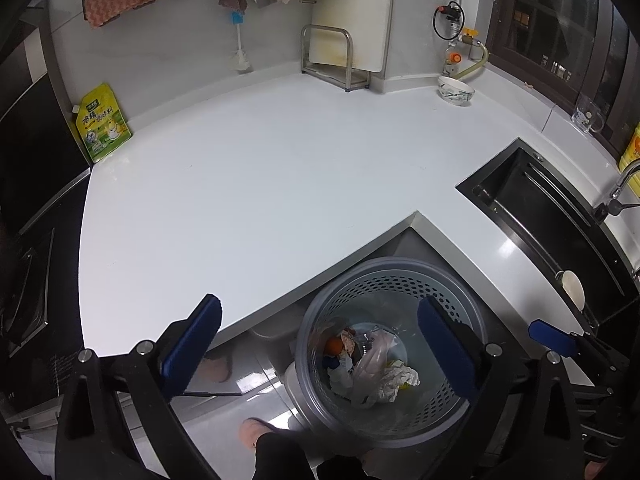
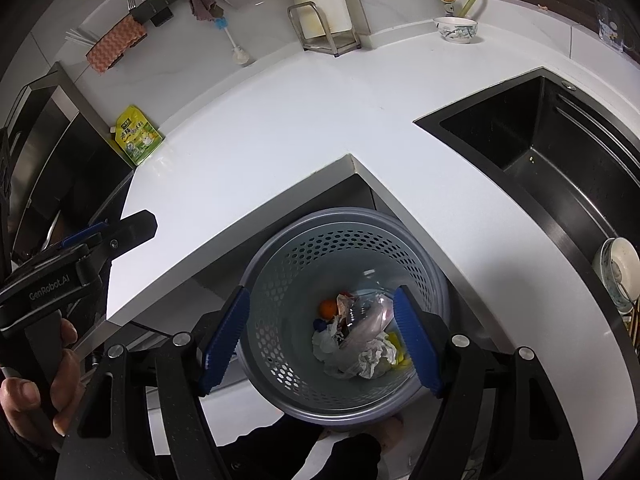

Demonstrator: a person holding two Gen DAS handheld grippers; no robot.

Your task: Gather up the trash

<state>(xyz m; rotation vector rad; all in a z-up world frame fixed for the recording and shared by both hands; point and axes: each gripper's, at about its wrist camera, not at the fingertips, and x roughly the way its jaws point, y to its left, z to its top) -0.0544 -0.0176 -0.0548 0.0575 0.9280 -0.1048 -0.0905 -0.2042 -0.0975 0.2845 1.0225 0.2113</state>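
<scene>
A grey perforated trash basket [image 1: 400, 280] stands on the floor in the inner corner of the white counter [image 1: 260, 184]; it also shows in the right wrist view [image 2: 340, 224]. Inside lies trash [image 1: 372, 368]: crumpled paper, a clear plastic bag, an orange piece, blue bits [image 2: 356, 336]. My left gripper [image 1: 320, 344] is open and empty, above the counter edge and the basket. My right gripper [image 2: 324, 336] is open and empty, directly over the basket's mouth. The right gripper's tip also shows in the left wrist view [image 1: 552, 336], and the left gripper in the right wrist view [image 2: 120, 232].
A yellow-green pouch [image 1: 102, 124] leans at the counter's back left. A metal rack [image 1: 336, 60] and a bowl [image 1: 456, 90] stand at the back. A black sink [image 1: 540, 216] with a dish [image 2: 618, 268] lies to the right. A stove is at the left. Feet [image 1: 256, 432] are on the floor.
</scene>
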